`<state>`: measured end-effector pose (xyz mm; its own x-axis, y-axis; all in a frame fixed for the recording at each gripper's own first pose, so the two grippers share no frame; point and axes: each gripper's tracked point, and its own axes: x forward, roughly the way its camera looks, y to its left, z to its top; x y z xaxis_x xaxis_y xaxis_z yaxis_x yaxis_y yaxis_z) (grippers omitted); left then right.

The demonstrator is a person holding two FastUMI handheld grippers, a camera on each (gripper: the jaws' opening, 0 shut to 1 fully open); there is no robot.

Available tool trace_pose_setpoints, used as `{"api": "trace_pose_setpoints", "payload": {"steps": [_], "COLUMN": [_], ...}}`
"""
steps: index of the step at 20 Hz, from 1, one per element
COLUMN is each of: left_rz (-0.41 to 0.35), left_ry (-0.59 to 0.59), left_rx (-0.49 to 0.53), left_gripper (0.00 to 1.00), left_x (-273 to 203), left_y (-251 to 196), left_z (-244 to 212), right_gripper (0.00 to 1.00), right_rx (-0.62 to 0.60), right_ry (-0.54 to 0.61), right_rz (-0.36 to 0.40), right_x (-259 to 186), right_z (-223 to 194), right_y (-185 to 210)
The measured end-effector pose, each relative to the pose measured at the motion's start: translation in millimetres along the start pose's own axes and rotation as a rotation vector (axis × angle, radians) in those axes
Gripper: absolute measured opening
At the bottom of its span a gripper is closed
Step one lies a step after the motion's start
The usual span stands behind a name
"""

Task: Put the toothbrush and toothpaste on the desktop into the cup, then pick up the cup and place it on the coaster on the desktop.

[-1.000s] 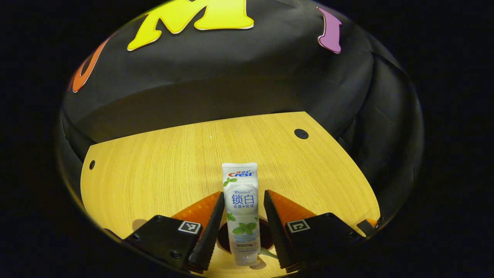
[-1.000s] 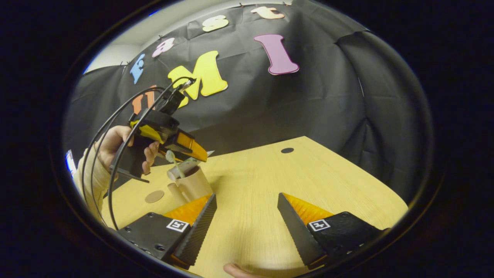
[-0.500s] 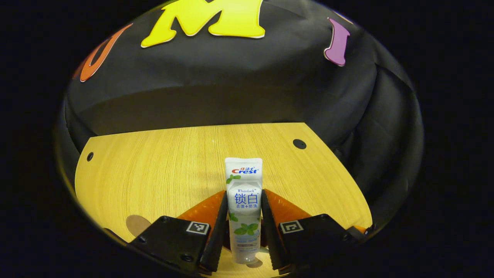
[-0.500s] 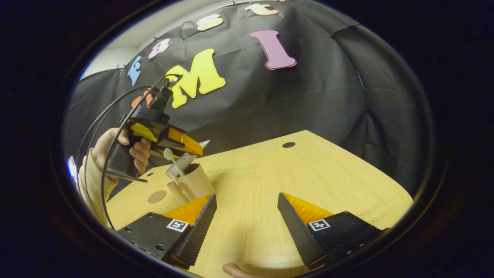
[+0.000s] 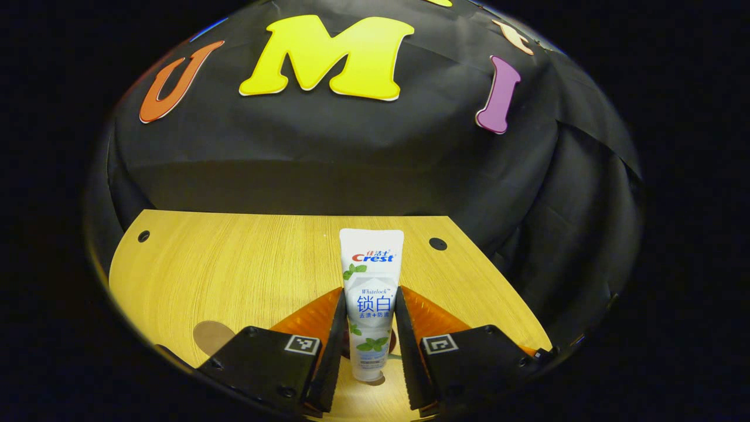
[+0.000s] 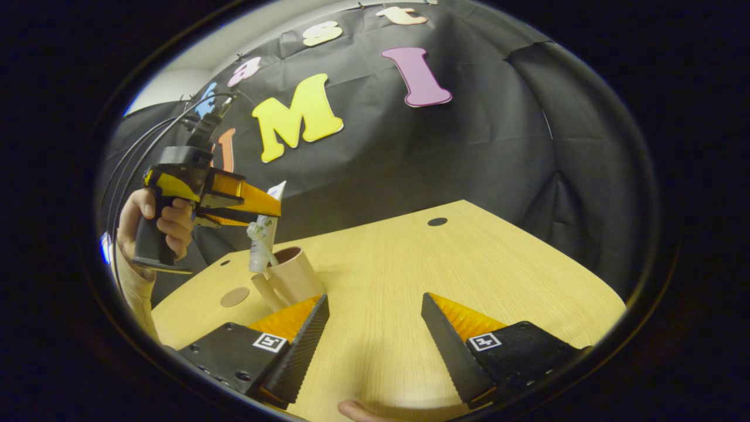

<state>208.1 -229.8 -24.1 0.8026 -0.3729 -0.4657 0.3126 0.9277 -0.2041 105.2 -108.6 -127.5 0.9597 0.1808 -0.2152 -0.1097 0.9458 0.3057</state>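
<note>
Left gripper (image 5: pixel 369 328): we have both fingers clamped on the toothpaste (image 5: pixel 371 287), tube upright between them, crimped end up at 12 o'clock, cap end down at 6. In the right gripper view we see that same gripper (image 6: pixel 258 205) at 10 o'clock, held by a hand (image 6: pixel 155 220), with the tube's cap end hanging at the cup (image 6: pixel 293 275) mouth; whether it touches the rim, we can't tell. The toothbrush (image 6: pixel 258 243) head pokes up from the cup just beside the tube, so it crowds that opening.

In the left gripper view a dark patch shows behind the tube's lower end between the fingers, likely the cup mouth.

Coaster (image 6: pixel 234 297): flat on the desktop (image 6: pixel 469 264), at 9 o'clock of the cup, near it but apart. In the left gripper view we see it at 8 o'clock (image 5: pixel 212 337), partly cut off by the left finger.

Right gripper (image 6: pixel 375 340): fingers wide apart, holding nothing, over bare desktop; cup sits just past its left fingertip at 11 o'clock. A fingertip (image 6: pixel 357 409) shows at the bottom edge, 6 o'clock.
</note>
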Motion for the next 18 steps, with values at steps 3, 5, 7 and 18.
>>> {"api": "trace_pose_setpoints", "payload": {"steps": [3,5,7,18], "left_rz": [0.001,0.0,-0.001,0.067], "left_ry": [-0.036,-0.061,-0.099,-0.108], "left_rx": [0.001,0.008,0.03,0.039], "left_gripper": [0.49,0.49,0.49,0.55], "left_x": [-15,-25,-36,-15], "left_y": [-4,-6,-11,8], "left_z": [2,7,16,12], "right_gripper": [0.96,0.97,0.97,0.94], "right_rx": [-0.017,-0.022,-0.023,-0.062], "right_ry": [-0.006,-0.008,-0.007,-0.012], "right_rz": [-0.002,0.002,0.003,-0.003], "right_x": [0,-1,-1,-2], "right_z": [0,0,-1,-2], "right_y": [1,2,2,6]}}
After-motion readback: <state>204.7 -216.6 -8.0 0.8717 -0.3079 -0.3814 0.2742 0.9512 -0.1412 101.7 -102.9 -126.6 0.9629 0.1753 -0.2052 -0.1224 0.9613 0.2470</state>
